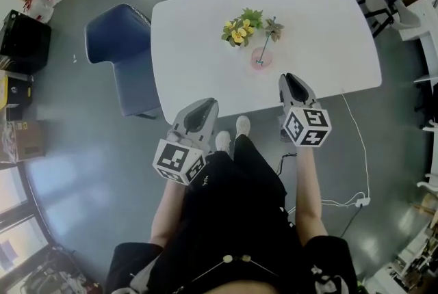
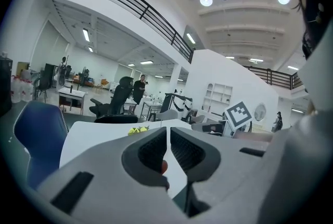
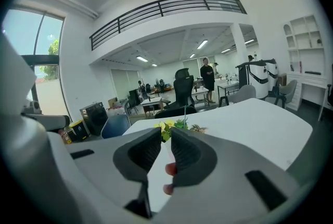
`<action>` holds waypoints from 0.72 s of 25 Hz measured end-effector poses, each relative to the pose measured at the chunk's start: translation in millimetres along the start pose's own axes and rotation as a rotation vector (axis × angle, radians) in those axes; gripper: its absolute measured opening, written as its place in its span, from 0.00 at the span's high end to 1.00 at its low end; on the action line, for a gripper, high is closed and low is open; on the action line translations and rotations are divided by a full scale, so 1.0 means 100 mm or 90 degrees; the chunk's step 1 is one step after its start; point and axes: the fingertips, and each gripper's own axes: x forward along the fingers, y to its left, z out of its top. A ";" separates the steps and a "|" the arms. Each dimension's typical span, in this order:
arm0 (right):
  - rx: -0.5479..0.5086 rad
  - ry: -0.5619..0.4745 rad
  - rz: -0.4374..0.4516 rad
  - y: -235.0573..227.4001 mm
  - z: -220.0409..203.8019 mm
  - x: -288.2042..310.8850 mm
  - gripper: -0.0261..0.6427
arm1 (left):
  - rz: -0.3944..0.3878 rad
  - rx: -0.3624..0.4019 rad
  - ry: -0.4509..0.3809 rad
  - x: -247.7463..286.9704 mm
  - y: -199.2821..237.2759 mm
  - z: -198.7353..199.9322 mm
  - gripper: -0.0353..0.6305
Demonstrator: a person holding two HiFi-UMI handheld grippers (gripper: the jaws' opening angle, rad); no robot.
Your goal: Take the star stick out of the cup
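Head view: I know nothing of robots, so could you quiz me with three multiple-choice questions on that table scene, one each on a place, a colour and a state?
1. Where is the cup?
A. on the floor
B. on the table, beside the flowers
C. on a shelf

2. What colour is the chair?
A. blue
B. red
C. green

3. How is the star stick?
A. lying flat
B. broken in two
C. standing in the cup

Answers: B, the cup sits on the white top next to the flowers; A, the seat is dark blue; C, its stem rises out of the cup.
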 end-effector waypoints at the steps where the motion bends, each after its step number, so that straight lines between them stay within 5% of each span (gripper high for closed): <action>1: 0.004 0.008 0.007 -0.06 0.00 0.11 0.87 | 0.007 -0.002 0.001 0.04 0.02 0.01 0.93; 18: -0.032 0.190 0.073 -0.55 -0.34 1.75 0.83 | 0.102 -0.014 0.025 0.52 0.30 0.16 0.87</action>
